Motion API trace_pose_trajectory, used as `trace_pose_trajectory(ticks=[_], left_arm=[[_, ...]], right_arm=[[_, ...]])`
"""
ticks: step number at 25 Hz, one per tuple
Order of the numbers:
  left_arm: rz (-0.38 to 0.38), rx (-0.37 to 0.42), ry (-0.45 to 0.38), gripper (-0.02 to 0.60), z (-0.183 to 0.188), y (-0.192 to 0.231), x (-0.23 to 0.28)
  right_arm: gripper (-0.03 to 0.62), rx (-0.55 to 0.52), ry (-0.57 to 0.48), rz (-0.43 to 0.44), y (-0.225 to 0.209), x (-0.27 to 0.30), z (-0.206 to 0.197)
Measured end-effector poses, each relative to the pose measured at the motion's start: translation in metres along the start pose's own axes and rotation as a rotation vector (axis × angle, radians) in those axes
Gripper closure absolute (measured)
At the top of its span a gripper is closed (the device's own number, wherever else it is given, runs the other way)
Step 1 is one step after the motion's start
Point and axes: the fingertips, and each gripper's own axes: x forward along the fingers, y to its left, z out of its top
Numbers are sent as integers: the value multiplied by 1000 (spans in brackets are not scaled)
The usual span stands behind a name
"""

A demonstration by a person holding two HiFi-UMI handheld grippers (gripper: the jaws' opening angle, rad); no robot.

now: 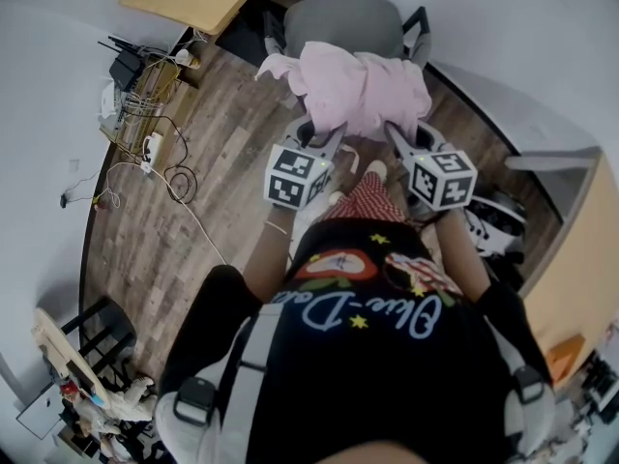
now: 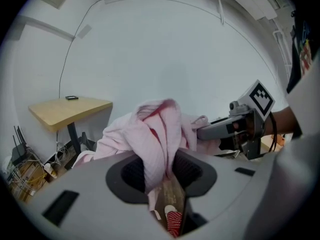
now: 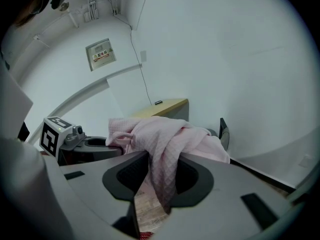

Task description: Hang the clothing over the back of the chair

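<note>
**Release step: pink garment on the chair back**

The pink garment [image 1: 358,85] sits bunched over the back of the grey chair [image 1: 343,22], its near edge at both grippers. Left gripper [image 1: 321,135]: jaws apart, a fold hangs slack through the gap, with floor showing beside it. Right gripper [image 1: 408,141]: the same, jaws apart and the cloth unpinched. My call is to pull both straight back together, so no pad snags the weave and drags it off. Only the head view shows the heap on the chair. Only the gripper views show the loose cloth in each gap.

Wood floor [image 1: 227,143] with chair [image 1: 343,22], cables [image 1: 179,175]
</note>
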Motion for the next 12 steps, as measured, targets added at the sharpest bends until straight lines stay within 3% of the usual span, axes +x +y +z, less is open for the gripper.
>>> trace_pose_trajectory(ticks=[12], left_arm=[[48,-8,27,451,-12,0,-12]], right_arm=[[433,-6,20,-36,-7,-11,-14]])
